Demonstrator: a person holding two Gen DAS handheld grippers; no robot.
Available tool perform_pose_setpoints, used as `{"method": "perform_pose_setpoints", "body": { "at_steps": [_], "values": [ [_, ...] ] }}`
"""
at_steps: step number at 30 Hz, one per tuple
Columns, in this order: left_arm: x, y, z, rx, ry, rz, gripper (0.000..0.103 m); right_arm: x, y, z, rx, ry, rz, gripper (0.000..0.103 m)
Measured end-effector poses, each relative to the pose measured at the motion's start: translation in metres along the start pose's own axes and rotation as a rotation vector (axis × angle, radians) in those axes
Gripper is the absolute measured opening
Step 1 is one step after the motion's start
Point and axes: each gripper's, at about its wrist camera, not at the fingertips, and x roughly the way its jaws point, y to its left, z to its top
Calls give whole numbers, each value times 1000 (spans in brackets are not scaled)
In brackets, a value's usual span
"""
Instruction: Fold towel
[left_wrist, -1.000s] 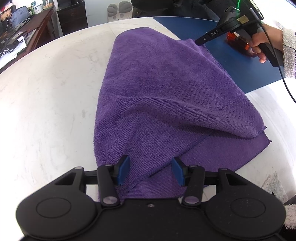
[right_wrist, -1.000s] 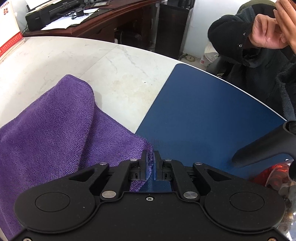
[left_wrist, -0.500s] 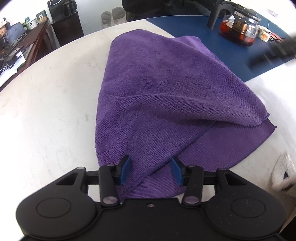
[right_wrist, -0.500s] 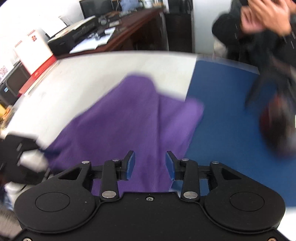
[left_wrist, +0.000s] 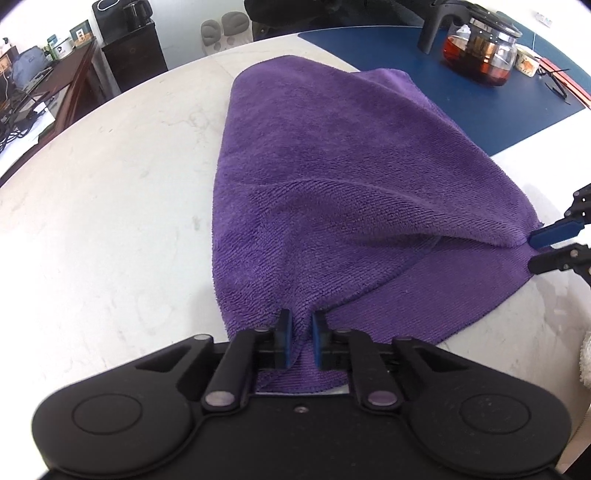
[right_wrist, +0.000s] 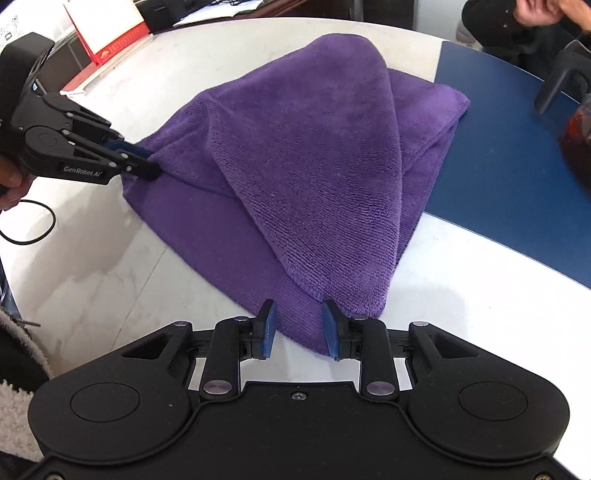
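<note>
A purple towel (left_wrist: 332, 177) lies half folded on the white marble table (left_wrist: 110, 221), its top layer bulging up. My left gripper (left_wrist: 301, 332) is shut on the towel's near left corner. The right wrist view shows that grip from the side, the left gripper (right_wrist: 149, 162) pinching the cloth. My right gripper (right_wrist: 299, 325) straddles the other near corner of the towel (right_wrist: 314, 166). Its jaws are closing with cloth between them, a gap still showing at the left pad. In the left wrist view the right gripper (left_wrist: 533, 251) enters from the right edge.
A blue mat (left_wrist: 480, 103) covers the far right of the table, under the towel's far edge. A glass teapot (left_wrist: 480, 55) with dark tea stands on it. A red-and-white box (right_wrist: 107, 29) sits at the far left. A person's hands (right_wrist: 546, 11) show at the far side.
My left gripper has shut on the near corner. My right gripper let go of the far corner by the blue mat, swung back to the near right corner, opened and began narrowing.
</note>
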Motion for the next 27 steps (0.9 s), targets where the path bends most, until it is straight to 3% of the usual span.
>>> {"method": "perform_pose_setpoints", "body": {
  "at_steps": [3,18,27],
  "values": [
    [-3,1,-1,-10,-8,-3,8,1,1,1,-19,15,-30,13],
    [-14,14,-1,-95,-43,-20,9,4,16,8,-52,37,-11,11],
    [-24,34,-13,-115,-20,27,9,7,17,16,-97,71,-15,8]
  ]
}}
